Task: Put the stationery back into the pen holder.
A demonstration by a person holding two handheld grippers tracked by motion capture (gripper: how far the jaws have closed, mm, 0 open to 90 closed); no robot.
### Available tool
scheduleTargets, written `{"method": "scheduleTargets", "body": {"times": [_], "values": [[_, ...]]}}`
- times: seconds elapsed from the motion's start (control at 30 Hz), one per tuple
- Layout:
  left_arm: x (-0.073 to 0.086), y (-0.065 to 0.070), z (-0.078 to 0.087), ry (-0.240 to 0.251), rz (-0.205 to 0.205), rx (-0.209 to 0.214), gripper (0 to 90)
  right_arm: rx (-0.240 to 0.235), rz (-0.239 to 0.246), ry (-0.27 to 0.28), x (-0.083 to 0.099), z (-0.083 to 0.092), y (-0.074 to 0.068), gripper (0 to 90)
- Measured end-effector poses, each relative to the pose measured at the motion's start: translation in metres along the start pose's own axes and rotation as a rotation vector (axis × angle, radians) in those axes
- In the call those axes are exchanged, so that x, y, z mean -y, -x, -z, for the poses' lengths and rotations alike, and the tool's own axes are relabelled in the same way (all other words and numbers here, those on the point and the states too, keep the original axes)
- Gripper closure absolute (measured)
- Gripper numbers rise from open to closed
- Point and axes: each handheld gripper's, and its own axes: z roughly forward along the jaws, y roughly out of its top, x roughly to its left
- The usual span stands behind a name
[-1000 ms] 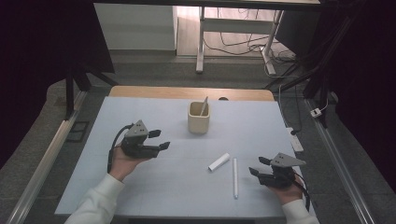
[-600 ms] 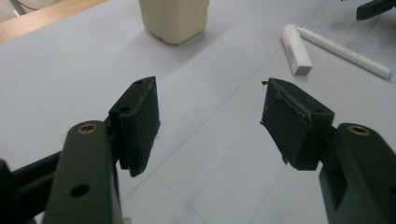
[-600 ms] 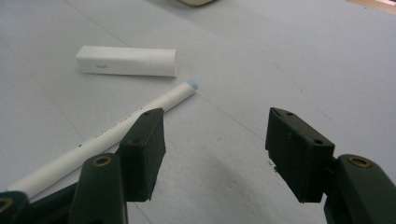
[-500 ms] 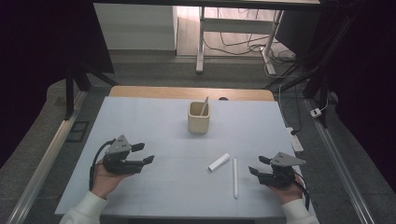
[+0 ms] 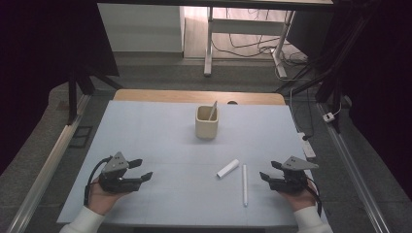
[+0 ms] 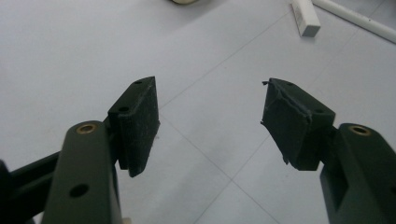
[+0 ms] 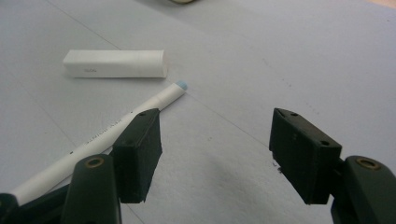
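Note:
A white pen [image 5: 244, 184] and a short white block [image 5: 228, 168] lie on the pale blue table top [image 5: 160, 141], right of centre. My left gripper [image 5: 143, 168] rests low at the near left, open, with bare table between its jaws [image 6: 210, 126]. The right gripper [image 5: 267, 169] sits just right of the pen. Its jaws have just been opening and nothing is between them [image 7: 215, 156]. In the right gripper view the pen [image 7: 140, 112] runs past the left jaw, with the block [image 7: 115, 64] beyond it. The left gripper view has the block [image 6: 306, 18] and the pen [image 6: 355, 21] far off.
A beige cup [image 5: 206, 122] with a thin stick leaning in it stands at the middle back of the table. A wooden strip [image 5: 194, 96] edges the far side. Metal rails run along both sides on the floor.
My left hand has moved from near the table's middle left down toward the near left corner and sunk lower. The right hand stayed where it was.

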Motion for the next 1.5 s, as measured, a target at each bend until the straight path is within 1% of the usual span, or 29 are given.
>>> {"method": "scheduleTargets", "body": {"times": [0.07,0.17,0.23,0.33,0.37,0.4,0.5,0.6,0.83,0.93,1.07,1.2,1.3,1.4,1.5], "values": [[0.001,0.0,0.0,-0.001,0.003,0.0,35.2,0.003,-0.002,-0.009,-0.003,0.001,-0.001,33.7],[0.003,0.0,-0.001,-0.007,0.003,-0.006,34.7,-0.009,-0.008,-0.022,-0.009,0.001,-0.005,33.0],[0.005,-0.001,-0.002,-0.012,0.007,-0.007,34.4,-0.027,-0.018,-0.041,-0.013,0.001,-0.007,31.2],[0.008,-0.002,-0.003,-0.019,0.011,-0.009,34.1,-0.04,-0.033,-0.076,-0.02,-0.002,-0.011,27.9],[0.008,-0.003,-0.003,-0.021,0.012,-0.011,34.0,-0.035,-0.032,-0.085,-0.021,-0.002,-0.012,27.7],[0.009,-0.003,-0.003,-0.022,0.013,-0.013,33.8,-0.038,-0.041,-0.087,-0.023,-0.003,-0.014,27.4],[0.01,-0.005,-0.002,-0.019,0.016,-0.016,33.8,-0.033,-0.061,-0.12,-0.027,-0.006,-0.017,24.5],[0.01,-0.005,-0.002,-0.02,0.016,-0.018,33.8,-0.057,-0.09,-0.142,-0.031,-0.01,-0.02,22.6],[0.012,-0.007,-0.003,-0.03,0.016,-0.02,33.8,-0.061,-0.082,-0.193,-0.036,-0.021,-0.025,22.6],[0.011,-0.007,-0.003,-0.025,0.019,-0.019,33.7,-0.074,-0.089,-0.224,-0.039,-0.026,-0.026,22.4],[0.011,-0.007,-0.002,-0.02,0.02,-0.022,33.7,-0.048,-0.068,-0.238,-0.042,-0.029,-0.03,23.8],[0.011,-0.007,-0.002,-0.021,0.021,-0.02,33.7,-0.04,-0.067,-0.248,-0.044,-0.033,-0.032,24.8],[0.011,-0.007,-0.002,-0.024,0.019,-0.021,33.5,-0.032,-0.08,-0.269,-0.045,-0.038,-0.033,27.0],[0.011,-0.007,-0.002,-0.025,0.019,-0.021,33.5,-0.025,-0.079,-0.299,-0.048,-0.044,-0.033,29.1],[0.011,-0.007,-0.002,-0.023,0.02,-0.023,33.5,-0.015,-0.088,-0.317,-0.051,-0.05,-0.035,30.3]]}}
